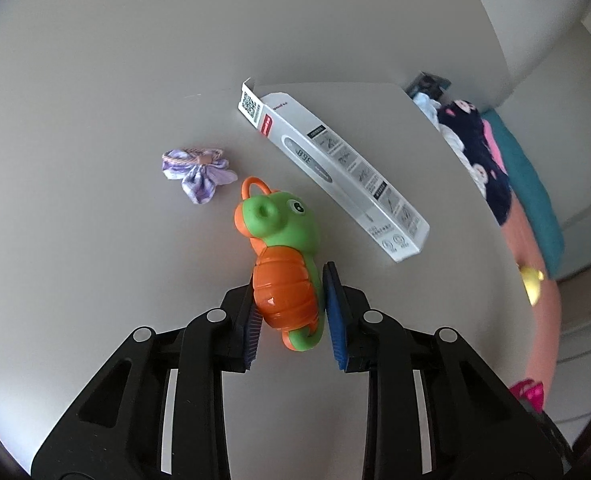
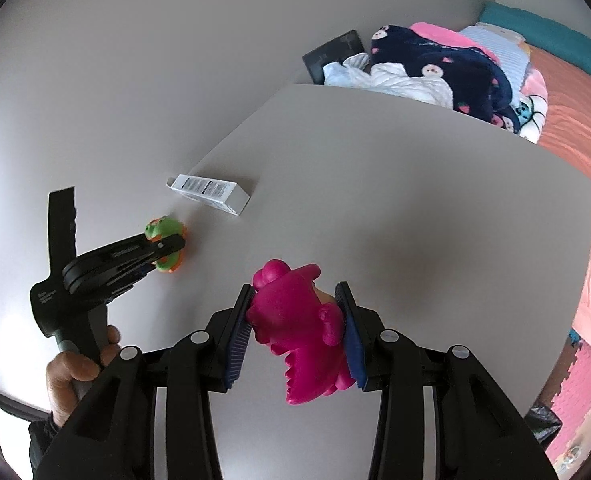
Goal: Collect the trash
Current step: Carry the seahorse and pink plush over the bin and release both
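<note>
My left gripper (image 1: 291, 292) is shut on a green and orange seahorse toy (image 1: 283, 256), holding it by its orange belly just above the grey table (image 1: 95, 240). In the right wrist view the left gripper (image 2: 163, 250) shows at the left with the seahorse toy (image 2: 161, 228) in it. My right gripper (image 2: 295, 300) is shut on a magenta dinosaur toy (image 2: 299, 328) above the table (image 2: 415, 220). A long white thermometer box (image 1: 335, 168) lies flat ahead of the seahorse; it also shows in the right wrist view (image 2: 209, 192).
A purple fabric hair tie (image 1: 199, 170) lies left of the box. Past the table's far edge are a bed with navy, white and pink bedding (image 2: 447, 68), a dark tablet (image 2: 331, 56) and a pink floor mat (image 2: 587, 380). The table ends near the box's far end.
</note>
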Motion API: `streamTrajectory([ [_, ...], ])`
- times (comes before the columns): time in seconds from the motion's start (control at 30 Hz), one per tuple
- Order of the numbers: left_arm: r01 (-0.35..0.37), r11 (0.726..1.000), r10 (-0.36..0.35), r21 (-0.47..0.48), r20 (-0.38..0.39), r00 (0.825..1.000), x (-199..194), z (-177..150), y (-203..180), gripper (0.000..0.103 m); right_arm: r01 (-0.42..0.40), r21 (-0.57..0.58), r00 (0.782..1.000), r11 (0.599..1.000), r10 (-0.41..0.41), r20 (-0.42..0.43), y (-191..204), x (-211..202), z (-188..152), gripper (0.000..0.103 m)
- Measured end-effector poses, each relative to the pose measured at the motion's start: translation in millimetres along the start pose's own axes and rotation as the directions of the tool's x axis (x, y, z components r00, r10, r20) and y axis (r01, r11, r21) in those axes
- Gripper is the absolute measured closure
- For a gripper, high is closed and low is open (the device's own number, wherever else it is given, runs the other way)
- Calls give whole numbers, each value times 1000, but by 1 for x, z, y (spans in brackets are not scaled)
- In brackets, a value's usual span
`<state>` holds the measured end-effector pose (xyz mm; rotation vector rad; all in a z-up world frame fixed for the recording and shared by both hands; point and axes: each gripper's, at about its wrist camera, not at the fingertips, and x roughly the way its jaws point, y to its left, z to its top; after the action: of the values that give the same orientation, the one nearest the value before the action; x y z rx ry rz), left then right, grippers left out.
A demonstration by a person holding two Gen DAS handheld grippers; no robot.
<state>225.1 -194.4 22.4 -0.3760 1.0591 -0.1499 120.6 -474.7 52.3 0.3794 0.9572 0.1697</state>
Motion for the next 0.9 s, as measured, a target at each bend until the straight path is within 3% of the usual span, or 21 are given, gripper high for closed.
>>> streamTrajectory([
  [0.23,14,988,-18,154,24,1000,-39,-30,-35,75,-30,39,999,999,28,43,-12,-29,-16,60],
  [0.43,41,957,-52,286,32,998,-65,-82,-87,75,-20,99,994,995,9,107,-36,-81,-45,60],
  [0.63,54,884,-78,463,33,996,-88,-164,-147,75,9,177,981,984,-43,192,-78,-152,-93,60],
  [0.9,150,733,-151,663,-57,987,-99,-294,-226,75,107,293,960,950,-175,219,-142,-220,-180,60],
])
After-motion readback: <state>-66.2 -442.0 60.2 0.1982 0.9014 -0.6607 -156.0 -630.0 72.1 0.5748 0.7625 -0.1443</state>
